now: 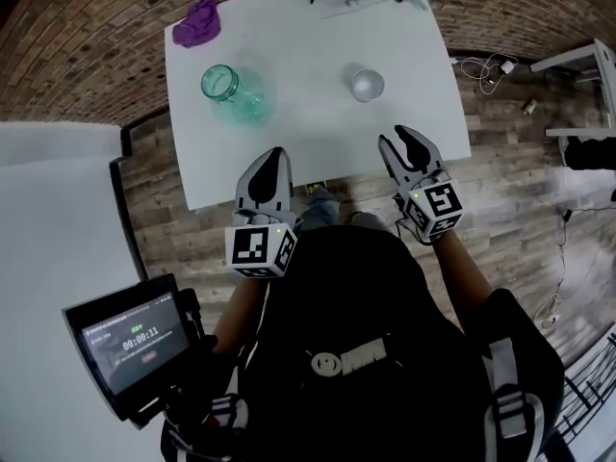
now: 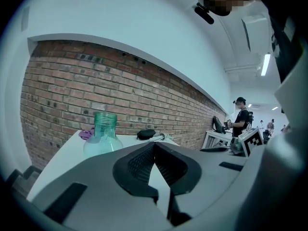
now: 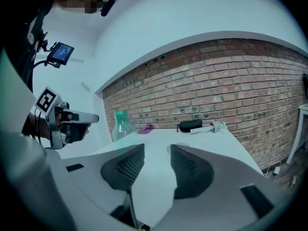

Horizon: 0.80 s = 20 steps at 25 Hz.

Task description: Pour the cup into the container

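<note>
Approach step. Right gripper (image 1: 402, 138) parted, empty; cup (image 1: 367, 85) at its 11 o'clock. Left gripper (image 1: 274, 154) closed, empty; jar (image 1: 234, 92) at 11. Next: straddle cup, squeeze.

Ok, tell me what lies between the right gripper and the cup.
Only bare white table. The head view shows nothing else between the right gripper, jaws apart, and the cup.

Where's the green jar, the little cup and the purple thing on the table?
green jar (image 1: 248, 99), head view, on its glass body.
little cup (image 1: 367, 85), head view, on its open top.
purple thing (image 1: 197, 22), head view, on the middle of the crumpled lump.
</note>
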Each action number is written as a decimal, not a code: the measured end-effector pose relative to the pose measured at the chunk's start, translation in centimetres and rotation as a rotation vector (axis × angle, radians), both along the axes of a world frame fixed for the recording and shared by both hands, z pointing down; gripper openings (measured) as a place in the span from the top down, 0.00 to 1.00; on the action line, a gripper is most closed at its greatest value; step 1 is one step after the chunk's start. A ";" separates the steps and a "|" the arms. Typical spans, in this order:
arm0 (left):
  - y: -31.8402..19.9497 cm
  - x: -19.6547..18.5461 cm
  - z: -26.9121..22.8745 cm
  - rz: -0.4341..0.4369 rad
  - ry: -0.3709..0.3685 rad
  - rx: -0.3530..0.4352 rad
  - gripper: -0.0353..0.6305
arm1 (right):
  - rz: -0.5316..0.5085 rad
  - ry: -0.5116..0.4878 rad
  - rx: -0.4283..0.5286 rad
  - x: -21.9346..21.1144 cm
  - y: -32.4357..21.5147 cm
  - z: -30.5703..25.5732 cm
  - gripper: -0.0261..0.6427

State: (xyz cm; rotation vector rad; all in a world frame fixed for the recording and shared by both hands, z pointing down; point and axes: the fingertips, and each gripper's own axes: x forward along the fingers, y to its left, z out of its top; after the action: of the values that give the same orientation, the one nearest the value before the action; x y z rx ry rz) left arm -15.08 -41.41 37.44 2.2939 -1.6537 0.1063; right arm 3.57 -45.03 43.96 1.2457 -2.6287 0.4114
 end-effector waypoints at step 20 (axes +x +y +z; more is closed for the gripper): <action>-4.5 -4.9 1.4 -0.041 -0.052 -0.030 0.94 | -0.077 0.207 -0.049 -1.3 -10.6 10.1 0.43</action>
State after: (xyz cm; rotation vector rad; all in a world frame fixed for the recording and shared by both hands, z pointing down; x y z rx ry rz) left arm -20.02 -45.86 38.82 2.2516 -1.7120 0.1815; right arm 2.23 -55.67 54.11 1.1036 -2.4672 0.3138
